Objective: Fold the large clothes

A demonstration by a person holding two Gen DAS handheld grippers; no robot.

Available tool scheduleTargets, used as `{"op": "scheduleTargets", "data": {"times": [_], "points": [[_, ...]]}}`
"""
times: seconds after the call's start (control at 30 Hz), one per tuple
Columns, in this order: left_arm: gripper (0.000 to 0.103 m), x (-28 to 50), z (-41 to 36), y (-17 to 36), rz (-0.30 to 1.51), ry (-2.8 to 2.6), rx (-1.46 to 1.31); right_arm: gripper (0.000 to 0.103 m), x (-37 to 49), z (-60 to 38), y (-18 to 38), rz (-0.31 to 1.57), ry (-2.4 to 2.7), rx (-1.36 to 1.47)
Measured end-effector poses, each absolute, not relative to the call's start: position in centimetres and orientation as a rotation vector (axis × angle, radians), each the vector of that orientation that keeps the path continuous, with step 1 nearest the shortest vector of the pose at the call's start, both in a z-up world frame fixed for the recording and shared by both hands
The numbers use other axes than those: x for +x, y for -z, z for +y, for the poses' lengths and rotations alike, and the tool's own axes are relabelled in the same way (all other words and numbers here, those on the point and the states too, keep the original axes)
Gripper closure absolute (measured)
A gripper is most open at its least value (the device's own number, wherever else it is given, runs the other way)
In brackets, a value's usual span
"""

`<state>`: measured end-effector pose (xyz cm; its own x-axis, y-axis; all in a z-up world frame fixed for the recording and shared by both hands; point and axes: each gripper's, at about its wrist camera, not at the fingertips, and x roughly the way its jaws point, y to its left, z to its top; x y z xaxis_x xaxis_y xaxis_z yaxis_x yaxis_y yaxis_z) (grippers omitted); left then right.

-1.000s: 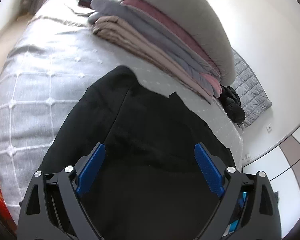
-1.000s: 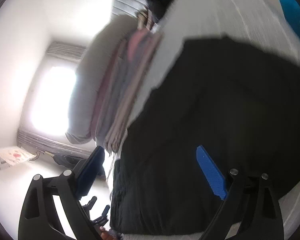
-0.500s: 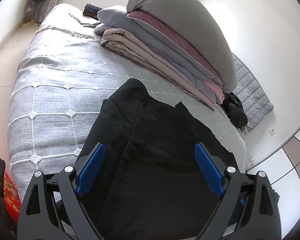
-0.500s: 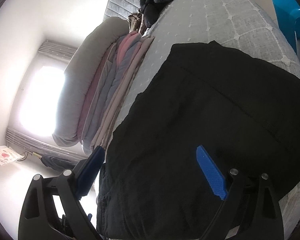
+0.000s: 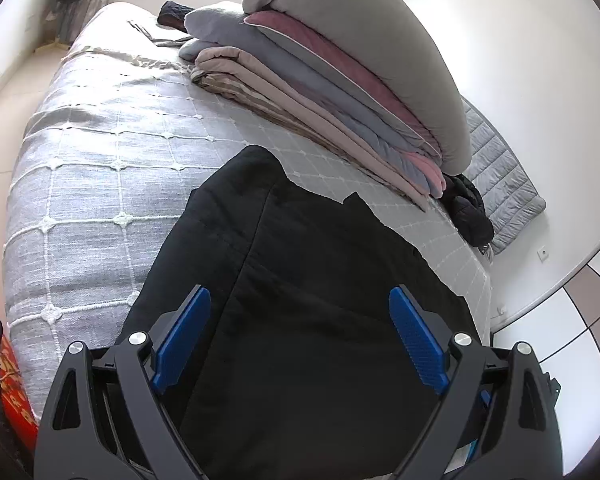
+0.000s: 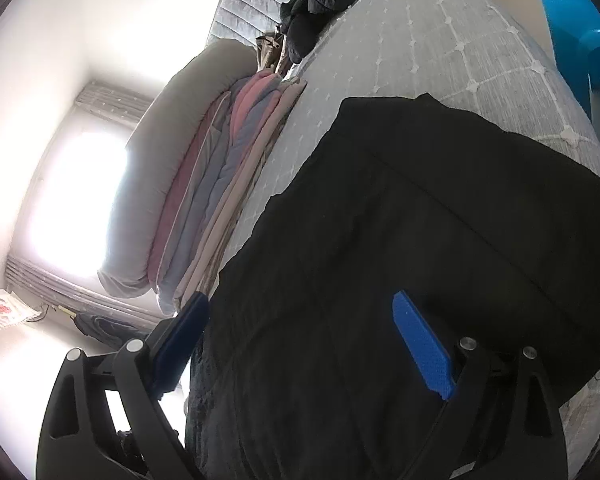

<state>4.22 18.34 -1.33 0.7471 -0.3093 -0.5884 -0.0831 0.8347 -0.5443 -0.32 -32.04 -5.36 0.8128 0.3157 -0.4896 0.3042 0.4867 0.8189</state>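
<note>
While both views pull back:
Change: black garment (image 5: 308,280) now lies whole on bed (image 5: 100,184).
Jaws: both grippers' spread, empty.
Meaning: next fold can start.

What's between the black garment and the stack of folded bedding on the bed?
Only a bare strip of the grey quilted bedspread separates the black garment from the stack of folded bedding. The left wrist view shows this most clearly.

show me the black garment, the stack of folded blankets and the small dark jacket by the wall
black garment (image 5: 320,300), left wrist view, middle of its flat panel
stack of folded blankets (image 5: 340,92), left wrist view, pink layer
small dark jacket (image 5: 470,210), left wrist view, its crumpled body
</note>
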Motion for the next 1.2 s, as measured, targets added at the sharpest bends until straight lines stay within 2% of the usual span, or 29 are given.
{"op": "scheduleTargets", "data": {"times": [1.2], "points": [[0.016,5.0,17.6,1.6,0.751,0.123,-0.576,0.011,1.5,-30.9,4.2,0.675,-0.043,0.953]]}}
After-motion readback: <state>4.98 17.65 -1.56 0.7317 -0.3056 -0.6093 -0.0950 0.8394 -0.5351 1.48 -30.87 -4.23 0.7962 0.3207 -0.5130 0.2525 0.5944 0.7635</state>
